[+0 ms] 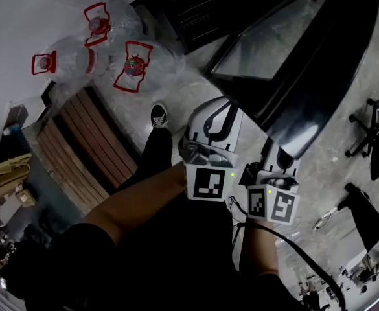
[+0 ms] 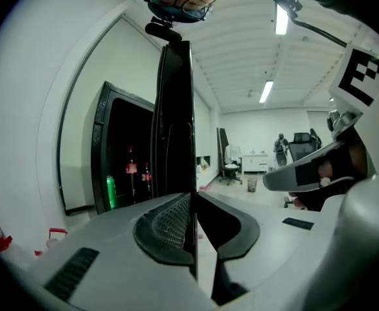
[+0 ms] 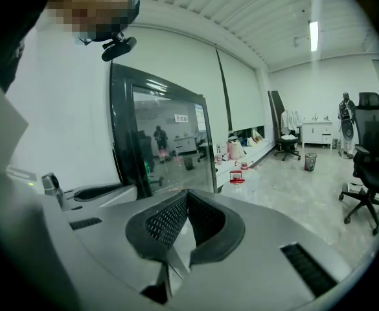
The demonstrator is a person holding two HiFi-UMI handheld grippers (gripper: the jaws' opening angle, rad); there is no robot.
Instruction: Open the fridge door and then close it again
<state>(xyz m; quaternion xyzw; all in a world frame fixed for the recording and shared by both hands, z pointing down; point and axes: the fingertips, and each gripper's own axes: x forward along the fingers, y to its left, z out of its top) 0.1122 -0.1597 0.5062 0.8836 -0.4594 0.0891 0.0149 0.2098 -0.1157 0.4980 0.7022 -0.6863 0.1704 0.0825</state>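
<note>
Our left tool (image 2: 190,222) pinches the edge of the fridge door (image 2: 176,109), which stands swung out from the fridge (image 2: 121,154); our right tool (image 3: 184,225) looks closed and empty. Opening seems done; next we push it shut

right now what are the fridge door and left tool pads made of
Fridge door: glass pane in a glossy black frame, judging by room reflections. Left tool pads: dark, matte, probably rubber, with a dimpled grid texture.
</note>
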